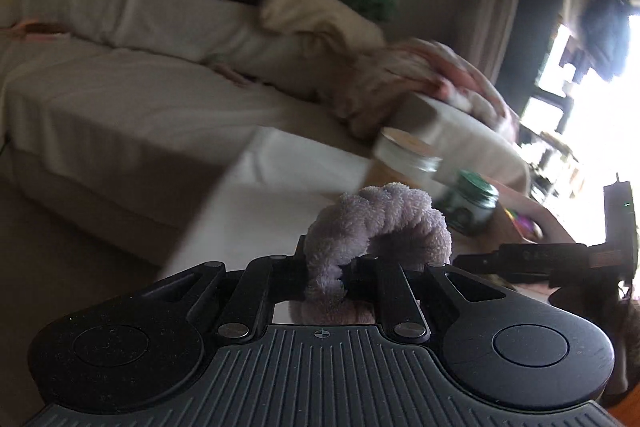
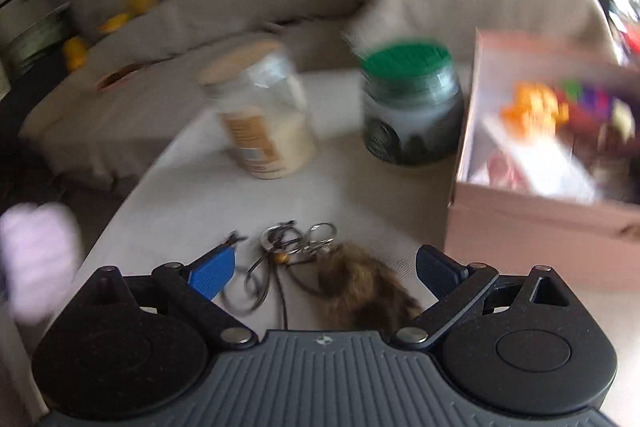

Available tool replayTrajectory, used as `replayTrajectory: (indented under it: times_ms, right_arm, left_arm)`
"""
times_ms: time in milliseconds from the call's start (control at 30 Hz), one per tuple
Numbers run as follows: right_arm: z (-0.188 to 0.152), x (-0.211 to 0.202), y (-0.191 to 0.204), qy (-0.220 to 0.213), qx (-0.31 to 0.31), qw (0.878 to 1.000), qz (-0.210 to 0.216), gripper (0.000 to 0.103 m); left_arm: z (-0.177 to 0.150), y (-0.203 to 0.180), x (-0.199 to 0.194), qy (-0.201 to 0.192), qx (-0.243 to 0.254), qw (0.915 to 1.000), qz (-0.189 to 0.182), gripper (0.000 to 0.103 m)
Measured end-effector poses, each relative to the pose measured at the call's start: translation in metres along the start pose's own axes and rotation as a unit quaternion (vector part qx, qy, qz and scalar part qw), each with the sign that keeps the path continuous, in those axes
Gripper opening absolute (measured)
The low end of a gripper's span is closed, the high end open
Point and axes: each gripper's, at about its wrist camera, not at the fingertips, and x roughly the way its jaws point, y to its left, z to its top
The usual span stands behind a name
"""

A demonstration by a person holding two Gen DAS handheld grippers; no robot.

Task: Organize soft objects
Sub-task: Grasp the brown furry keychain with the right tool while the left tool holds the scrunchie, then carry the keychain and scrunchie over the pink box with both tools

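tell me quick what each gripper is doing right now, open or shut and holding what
Left gripper: shut on the fluffy lilac terry scrunchie.
Right gripper: open, holding nothing, above the brown furry pom-pom keychain.

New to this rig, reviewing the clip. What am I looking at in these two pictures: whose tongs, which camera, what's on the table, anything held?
No robot arm here: a person holds one set of hand-held tongs in each hand, and a fisheye camera on each looks forward along its fingers.

The left wrist view shows the left tongs shut on a fluffy lilac terry scrunchie, with a grey sofa behind.

The right wrist view shows the right tongs open, blue-padded, holding nothing. Below them on the white-covered table lie a brown furry pompom keychain with metal rings. Further back stand a clear glass jar with a wooden lid and a dark glass jar with a green lid. At right is a pale pink box of blurred colourful items.

Both pictures are motion-blurred.
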Motion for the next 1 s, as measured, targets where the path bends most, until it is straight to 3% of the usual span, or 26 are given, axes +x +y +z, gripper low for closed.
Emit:
replayTrajectory:
  times_ms: [133, 200, 300, 333, 400, 433, 467, 533, 567, 667, 800, 1000]
  right_arm:
    - [-0.005, 0.008, 0.026, 0.008, -0.024, 1.000, 0.018, 0.101]
    - [-0.012, 0.015, 0.050, 0.015, -0.083, 0.996, -0.008, 0.101]
    - [-0.025, 0.024, 0.072, 0.011, -0.182, 0.982, -0.059, 0.099]
    - [-0.026, 0.023, 0.072, 0.005, -0.189, 0.981, -0.052, 0.095]
    - [-0.024, 0.016, 0.067, 0.004, -0.190, 0.981, -0.049, 0.084]
    - [-0.023, 0.012, 0.063, 0.005, -0.191, 0.981, -0.047, 0.069]
    - [-0.021, 0.007, 0.060, 0.006, -0.193, 0.980, -0.046, 0.046]
    - [-0.015, 0.000, 0.051, 0.022, -0.193, 0.980, -0.040, 0.021]
    - [-0.014, -0.005, 0.046, 0.026, -0.189, 0.981, -0.035, 0.016]
    - [-0.019, -0.038, 0.037, 0.006, -0.181, 0.983, -0.028, 0.014]
    - [-0.022, -0.108, 0.019, -0.038, -0.159, 0.986, -0.002, 0.013]
    - [-0.023, -0.239, 0.005, -0.165, -0.172, 0.971, -0.024, 0.013]
  left_arm:
    - [-0.002, 0.015, 0.001, -0.001, -0.022, 0.9997, 0.005, 0.015]
    - [-0.004, 0.017, 0.008, 0.009, -0.034, 0.9994, 0.002, 0.015]
    - [-0.007, 0.021, 0.020, 0.044, -0.060, 0.9972, 0.001, 0.015]
    - [-0.008, 0.021, 0.026, 0.058, -0.065, 0.9962, 0.005, 0.015]
    - [-0.011, 0.022, 0.029, 0.086, -0.071, 0.9935, 0.026, 0.015]
    - [-0.012, 0.022, 0.031, 0.101, -0.072, 0.9915, 0.040, 0.015]
    - [-0.013, 0.019, 0.034, 0.112, -0.070, 0.9899, 0.050, 0.015]
    - [-0.016, 0.013, 0.035, 0.111, -0.050, 0.9917, 0.040, 0.015]
    - [-0.017, 0.008, 0.032, 0.102, -0.034, 0.9939, 0.025, 0.015]
    - [-0.018, -0.008, 0.025, 0.074, 0.002, 0.9972, -0.013, 0.016]
    - [-0.013, -0.030, 0.017, 0.073, 0.044, 0.9958, -0.033, 0.016]
    - [0.004, -0.090, 0.003, 0.080, 0.086, 0.9851, -0.126, 0.016]
